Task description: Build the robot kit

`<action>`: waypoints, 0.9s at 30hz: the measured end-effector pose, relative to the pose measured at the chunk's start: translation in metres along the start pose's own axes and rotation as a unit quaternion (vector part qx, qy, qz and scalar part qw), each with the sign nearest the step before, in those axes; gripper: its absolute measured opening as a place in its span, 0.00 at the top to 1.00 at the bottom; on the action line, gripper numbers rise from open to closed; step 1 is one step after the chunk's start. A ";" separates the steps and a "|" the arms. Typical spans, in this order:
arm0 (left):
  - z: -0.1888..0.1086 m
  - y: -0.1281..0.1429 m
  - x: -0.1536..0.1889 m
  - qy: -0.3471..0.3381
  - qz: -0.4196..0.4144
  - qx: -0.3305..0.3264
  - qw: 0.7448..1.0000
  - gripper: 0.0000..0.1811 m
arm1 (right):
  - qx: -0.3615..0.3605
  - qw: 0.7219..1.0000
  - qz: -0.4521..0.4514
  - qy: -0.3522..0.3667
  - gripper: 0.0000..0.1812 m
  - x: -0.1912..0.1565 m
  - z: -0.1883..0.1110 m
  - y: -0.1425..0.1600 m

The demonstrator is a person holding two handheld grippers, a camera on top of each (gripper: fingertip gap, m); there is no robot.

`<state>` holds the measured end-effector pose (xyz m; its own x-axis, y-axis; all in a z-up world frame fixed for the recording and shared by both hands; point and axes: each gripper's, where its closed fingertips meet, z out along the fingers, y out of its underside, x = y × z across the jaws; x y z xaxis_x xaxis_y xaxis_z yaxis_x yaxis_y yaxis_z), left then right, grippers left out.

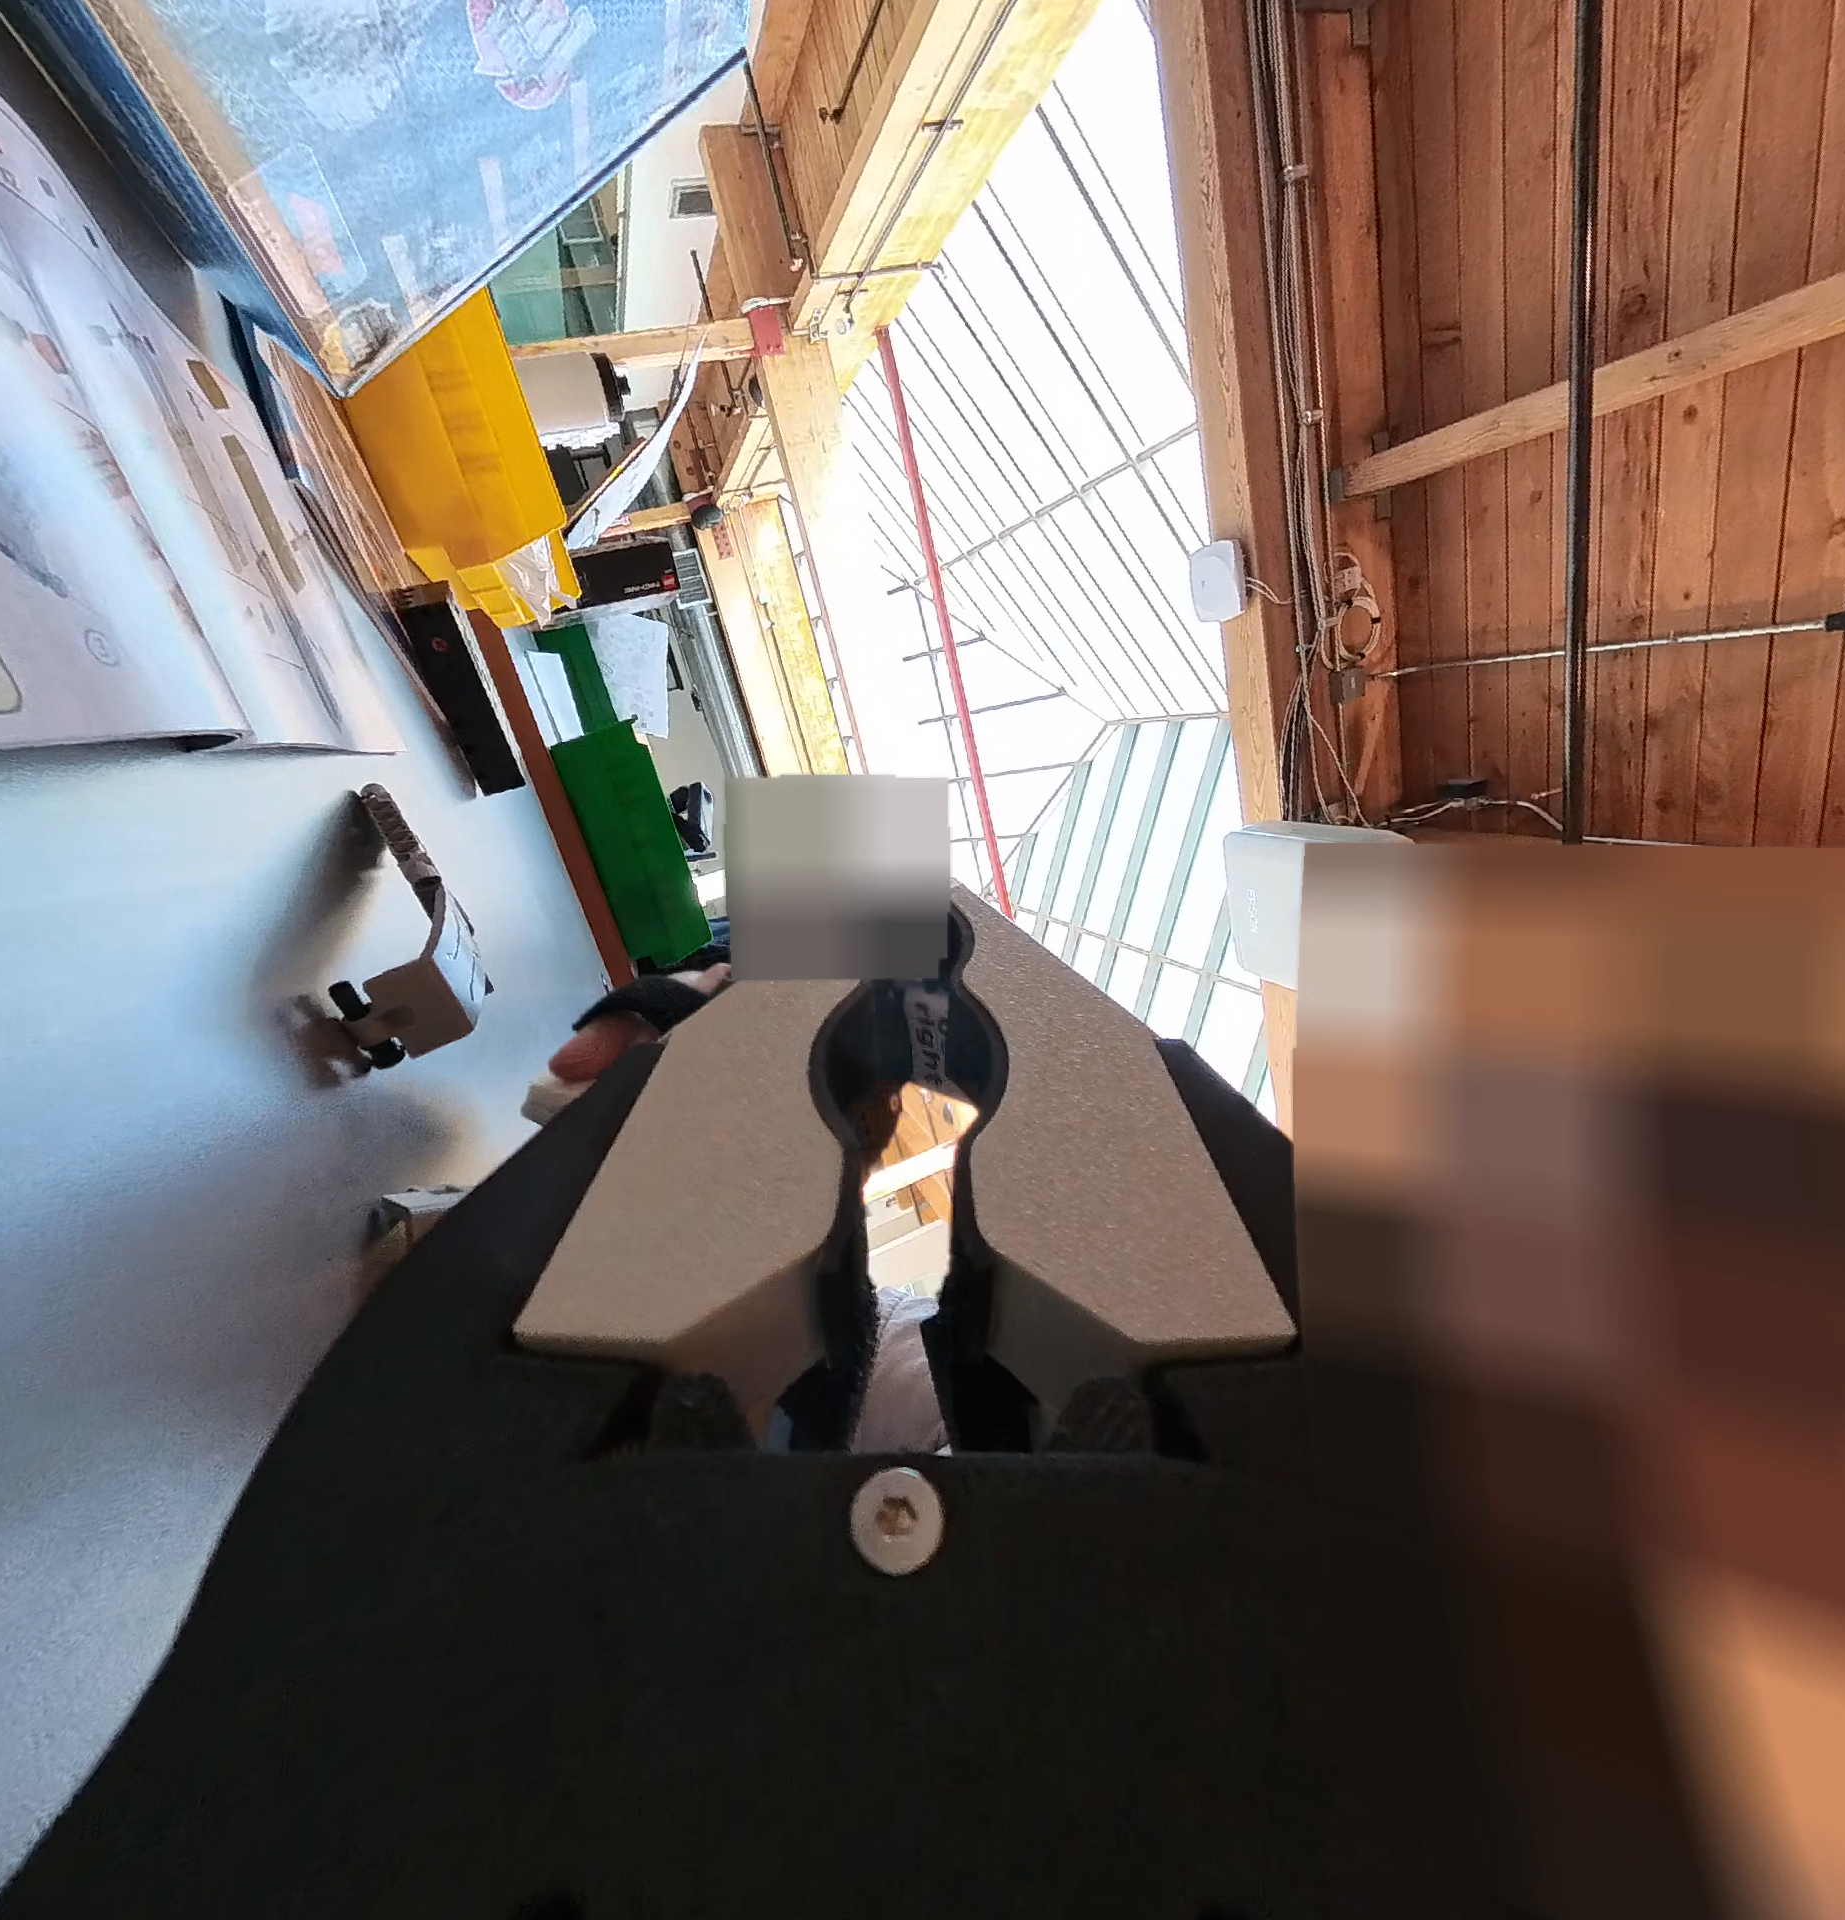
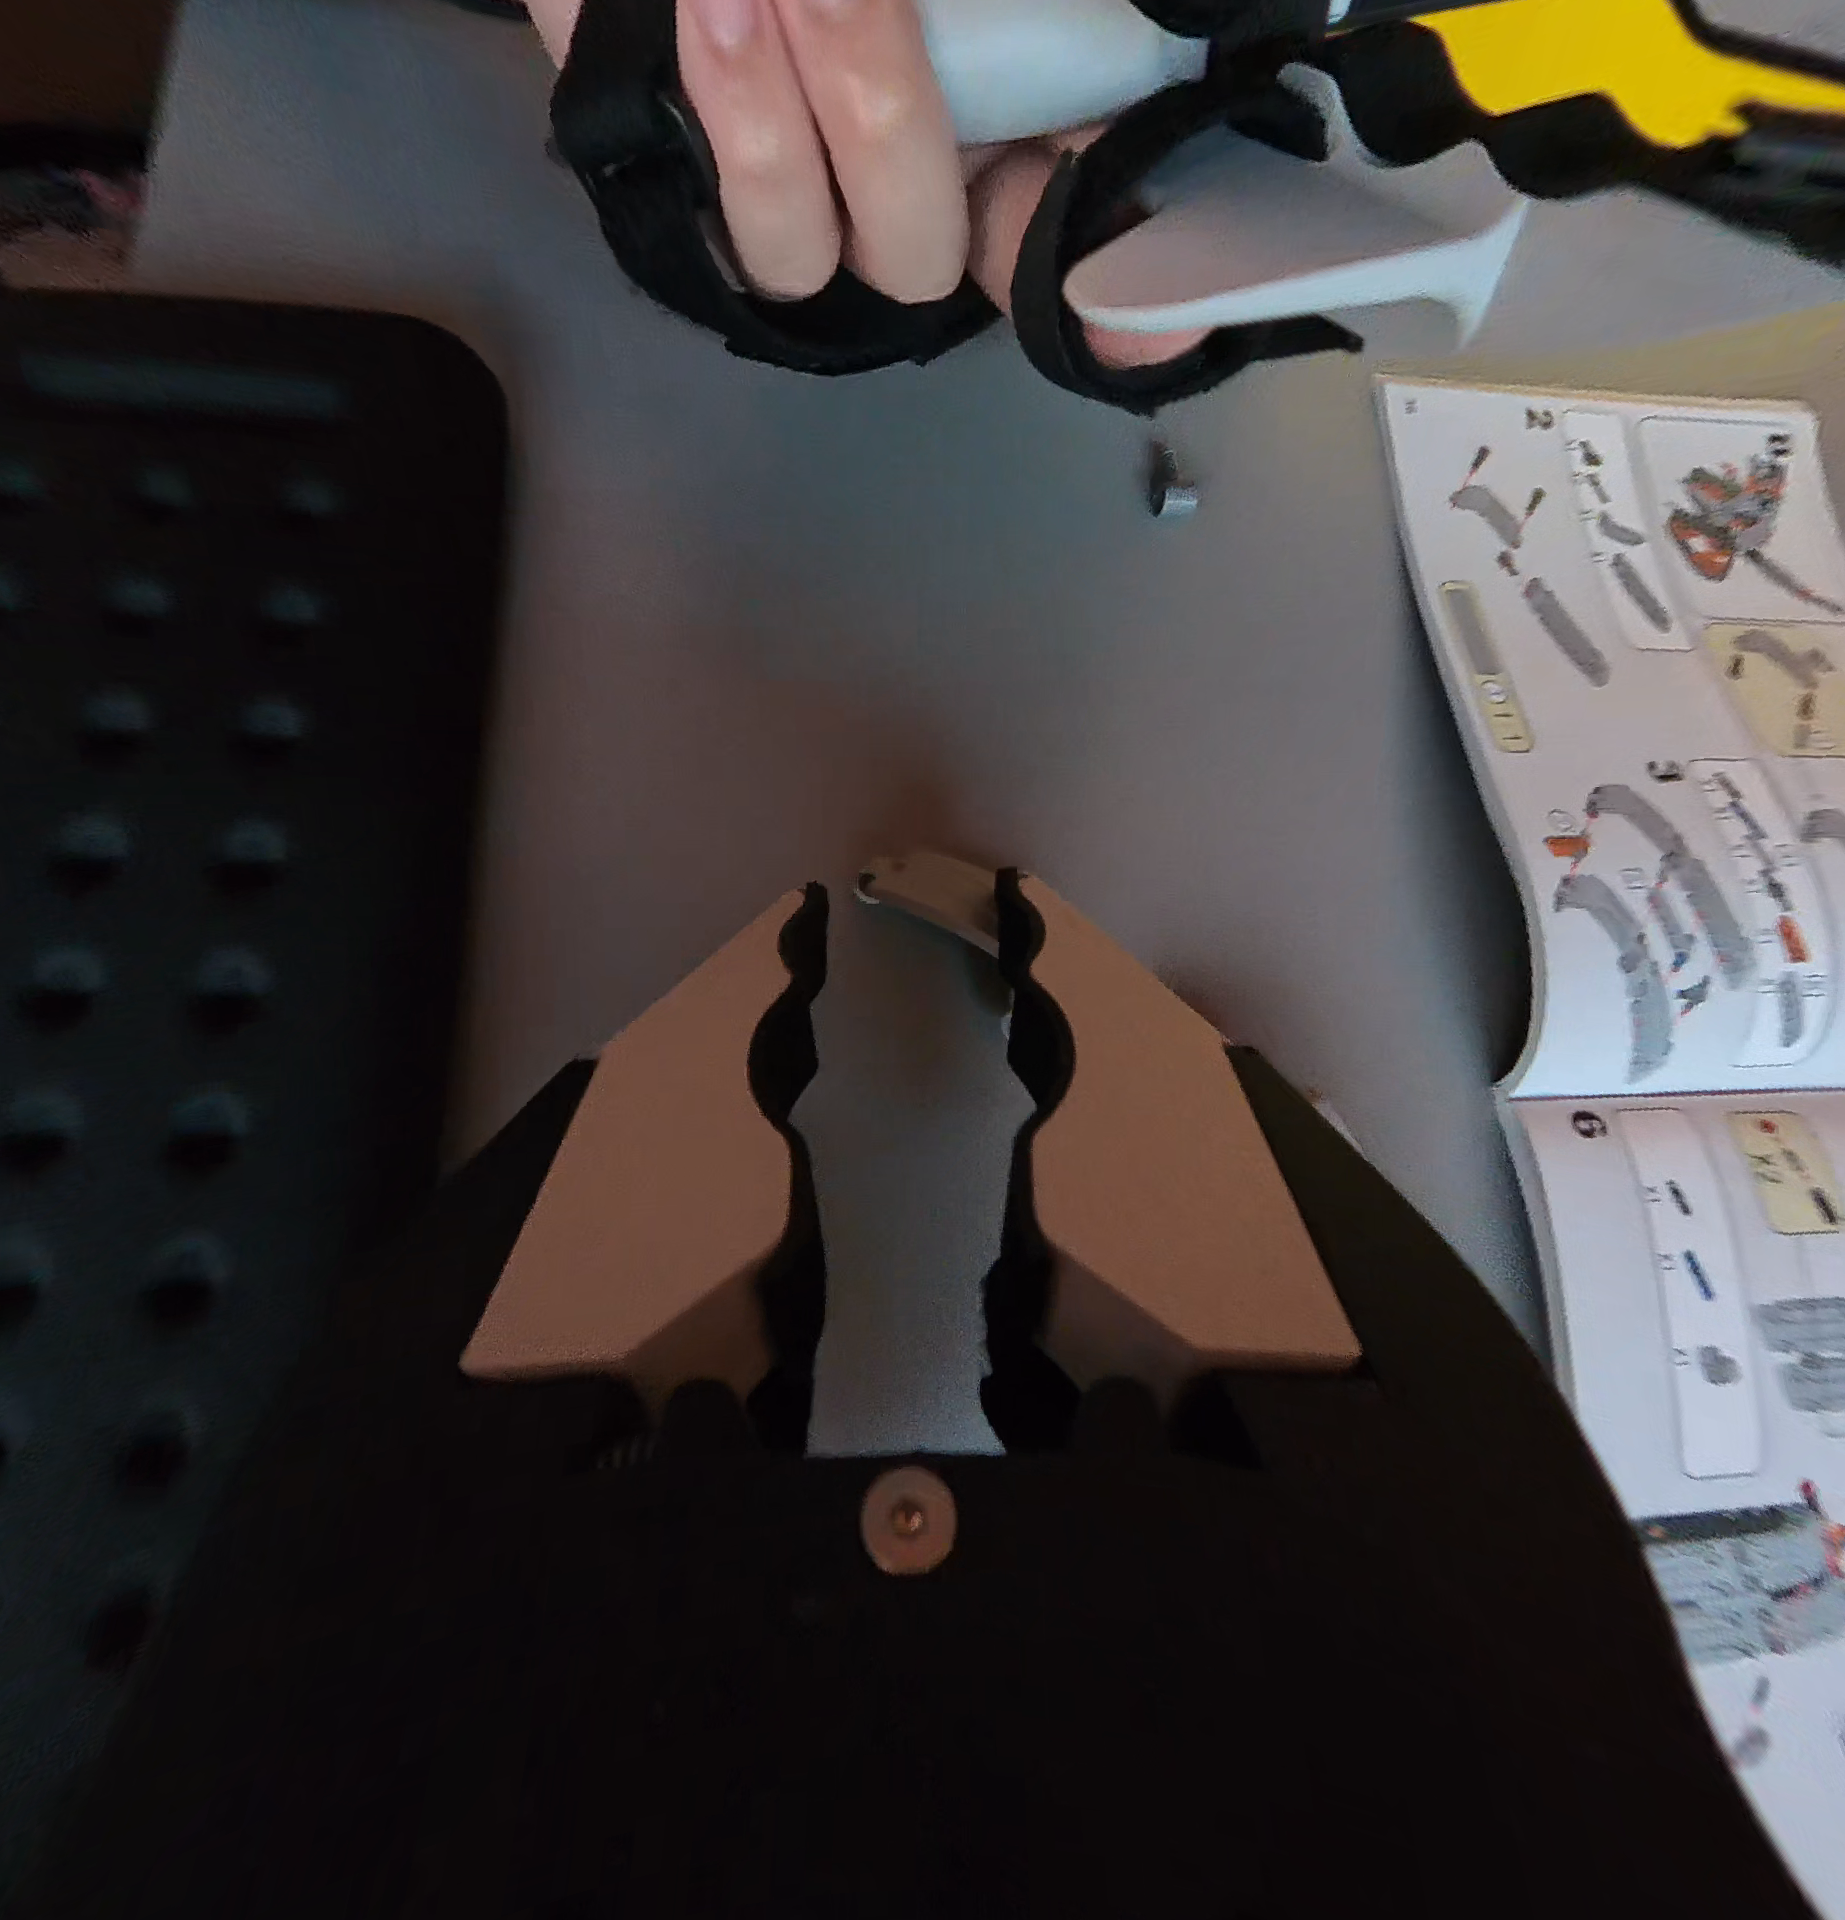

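My right gripper (image 2: 913,894) is open and points down at the grey table (image 2: 752,644). A curved light-grey building piece (image 2: 933,902) lies between its fingertips, against the right-hand finger. A small dark-grey piece (image 2: 1170,490) lies farther ahead. A hand in black straps (image 2: 845,156) holds the other gripper's white handle at the top. My left gripper (image 1: 954,961) is rolled on its side above the table with its jaws together; I see nothing between them. A small tan and grey brick assembly (image 1: 409,966) lies on the table to its left.
An open instruction booklet (image 2: 1666,727) lies to the right; it also shows in the left wrist view (image 1: 118,520). A black studded mat (image 2: 201,831) is at the left. A printed box (image 1: 430,156), yellow bins (image 1: 461,447) and green bins (image 1: 627,831) stand along the table's far edge. The grippers' ends are close to 12 centimeters from one another.
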<state>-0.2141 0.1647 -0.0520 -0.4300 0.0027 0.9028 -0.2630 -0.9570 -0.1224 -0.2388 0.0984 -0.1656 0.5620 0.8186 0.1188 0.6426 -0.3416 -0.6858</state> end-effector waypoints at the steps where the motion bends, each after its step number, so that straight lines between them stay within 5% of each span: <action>1: 0.000 0.000 0.000 0.001 -0.001 0.000 1.000 0.99 | 0.005 1.000 0.009 -0.013 0.82 0.000 -0.002 0.001; 14: 0.000 0.000 0.004 0.009 -0.012 0.002 1.000 0.98 | 0.021 0.997 -0.072 -0.024 0.77 0.000 -0.006 0.001; 19: 0.000 0.001 0.004 0.011 -0.013 0.001 1.000 0.98 | 0.057 0.995 -0.055 -0.053 0.90 0.013 -0.026 0.004; 27: 0.000 0.001 0.004 0.012 -0.018 0.001 1.000 0.98 | 0.055 0.993 -0.090 -0.052 0.90 0.004 -0.023 0.007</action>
<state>-0.2161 0.1640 -0.0488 -0.4415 0.0436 0.8962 -0.2771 -0.9566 -0.0900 -0.2204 0.0885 -0.1540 0.3827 0.9070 0.1755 0.6639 -0.1379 -0.7350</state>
